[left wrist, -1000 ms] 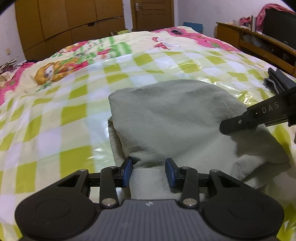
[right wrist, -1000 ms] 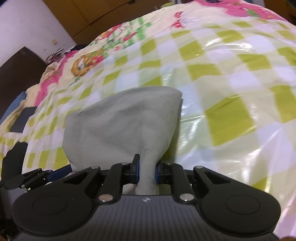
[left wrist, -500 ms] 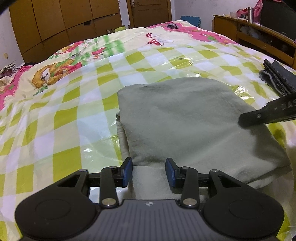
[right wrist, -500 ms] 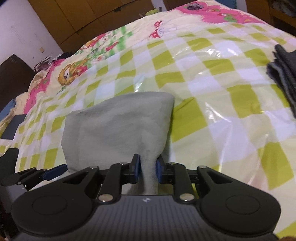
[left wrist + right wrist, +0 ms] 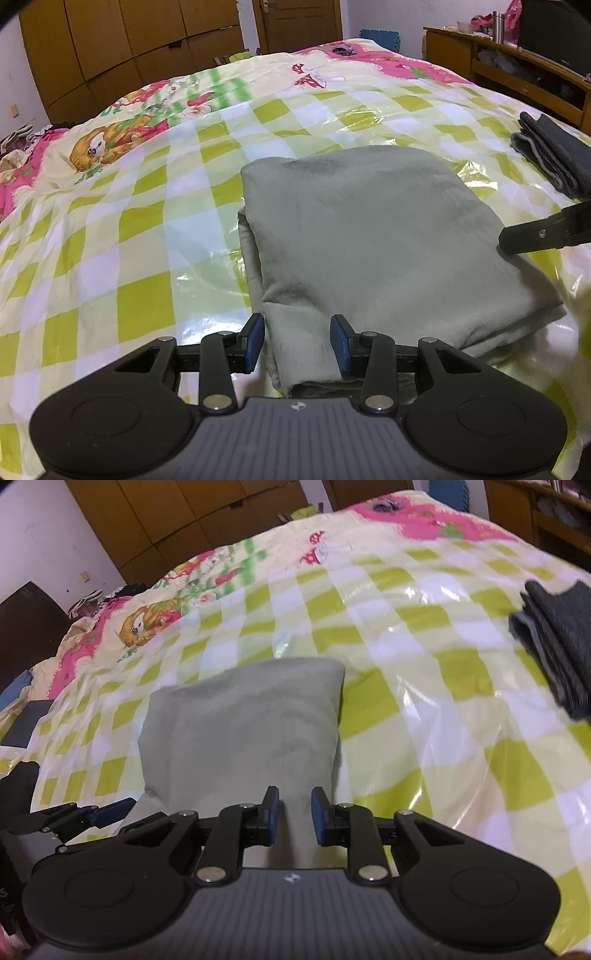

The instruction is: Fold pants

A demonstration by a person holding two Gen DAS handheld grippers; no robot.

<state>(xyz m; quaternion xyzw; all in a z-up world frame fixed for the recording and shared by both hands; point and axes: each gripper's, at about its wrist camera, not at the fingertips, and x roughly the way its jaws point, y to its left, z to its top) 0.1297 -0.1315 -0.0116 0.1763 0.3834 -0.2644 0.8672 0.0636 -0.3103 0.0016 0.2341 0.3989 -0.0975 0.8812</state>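
Note:
The pale green pants [image 5: 369,229] lie folded into a flat rectangle on the checked bed cover [image 5: 129,229]. My left gripper [image 5: 297,341] is at their near left corner. Its blue pads stand apart, with the corner lying loosely between them. My right gripper [image 5: 294,819] is at the right edge of the pants [image 5: 243,731]. Its pads are slightly parted around a narrow strip of the cloth, which is not pinched or lifted. One right finger [image 5: 539,234] shows as a black bar by that edge. The left gripper's fingers [image 5: 92,816] appear low at the left.
A dark grey folded garment [image 5: 554,155] [image 5: 557,638] lies on the bed to the right of the pants. A wooden desk [image 5: 498,66] stands beyond the bed's right side, and wardrobes and a door are at the back. A dark flat object [image 5: 26,720] sits at the bed's left edge.
The right gripper's pads have parted a little and it has drawn back to the right. The tented cloth has settled flat. The left gripper holds the same opening.

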